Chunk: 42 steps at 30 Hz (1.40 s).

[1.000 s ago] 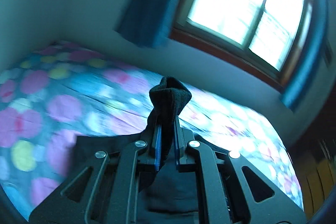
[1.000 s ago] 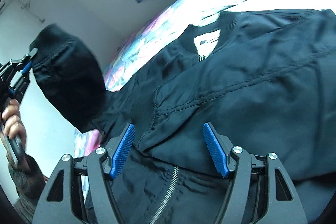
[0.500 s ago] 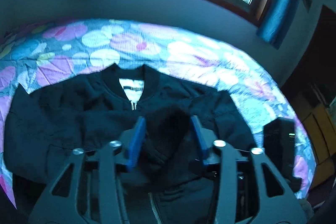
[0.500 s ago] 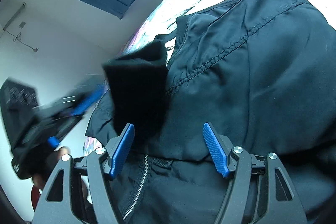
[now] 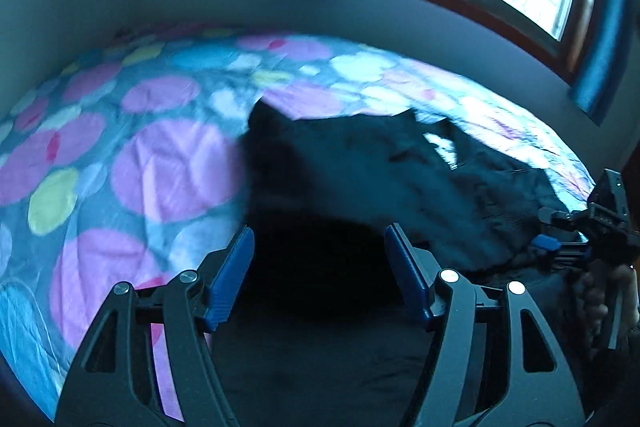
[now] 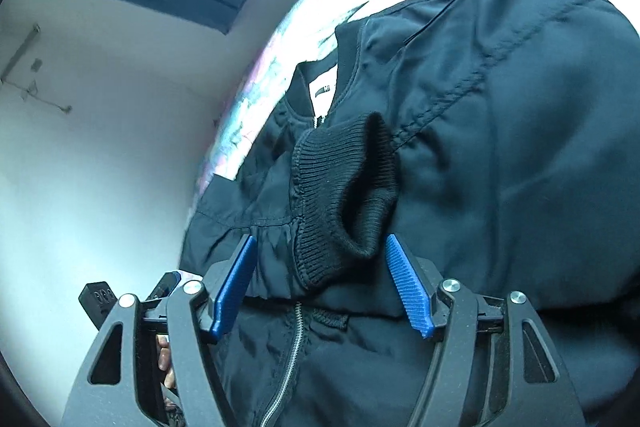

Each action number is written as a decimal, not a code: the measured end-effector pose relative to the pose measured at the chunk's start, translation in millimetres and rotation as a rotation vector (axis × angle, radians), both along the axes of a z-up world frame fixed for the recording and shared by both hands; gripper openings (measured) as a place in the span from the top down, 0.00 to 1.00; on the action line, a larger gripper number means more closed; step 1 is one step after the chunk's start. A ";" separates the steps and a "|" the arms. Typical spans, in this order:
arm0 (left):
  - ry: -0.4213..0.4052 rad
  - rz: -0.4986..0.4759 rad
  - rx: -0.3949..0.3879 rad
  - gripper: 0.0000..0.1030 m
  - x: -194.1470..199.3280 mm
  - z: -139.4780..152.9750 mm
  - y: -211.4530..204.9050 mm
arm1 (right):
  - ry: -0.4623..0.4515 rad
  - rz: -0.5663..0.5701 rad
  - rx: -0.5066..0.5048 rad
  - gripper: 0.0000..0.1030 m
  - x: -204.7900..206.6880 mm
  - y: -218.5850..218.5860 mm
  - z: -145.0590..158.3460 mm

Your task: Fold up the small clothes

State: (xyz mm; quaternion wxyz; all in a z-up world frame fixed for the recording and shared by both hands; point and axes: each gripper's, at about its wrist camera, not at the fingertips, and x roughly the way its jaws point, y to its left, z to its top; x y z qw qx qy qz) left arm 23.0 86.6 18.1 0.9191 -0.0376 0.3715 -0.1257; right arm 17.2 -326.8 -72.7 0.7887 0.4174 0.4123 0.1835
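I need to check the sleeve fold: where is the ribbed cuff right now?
In the right wrist view, the ribbed cuff lies on the black jacket front, just below the collar, between the open right hand-held gripper fingers.

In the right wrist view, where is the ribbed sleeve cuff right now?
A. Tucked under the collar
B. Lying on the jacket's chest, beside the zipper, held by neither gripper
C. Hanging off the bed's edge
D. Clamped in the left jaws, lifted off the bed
B: the cuff lies folded across the jacket next to the zipper, and the right gripper is open, its jaws spread either side without touching it.
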 end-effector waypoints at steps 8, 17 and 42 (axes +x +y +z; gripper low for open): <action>0.043 0.086 0.111 0.35 21.7 -26.2 8.1 | 0.025 -0.001 -0.171 0.88 13.7 21.0 14.5; 0.117 0.152 0.094 0.31 37.7 -44.1 19.2 | -0.200 -0.170 -0.329 0.90 -26.0 -17.8 80.9; 0.177 0.180 0.028 0.25 44.0 -55.4 33.1 | 0.021 -0.163 -0.148 0.90 -35.6 -41.8 -19.3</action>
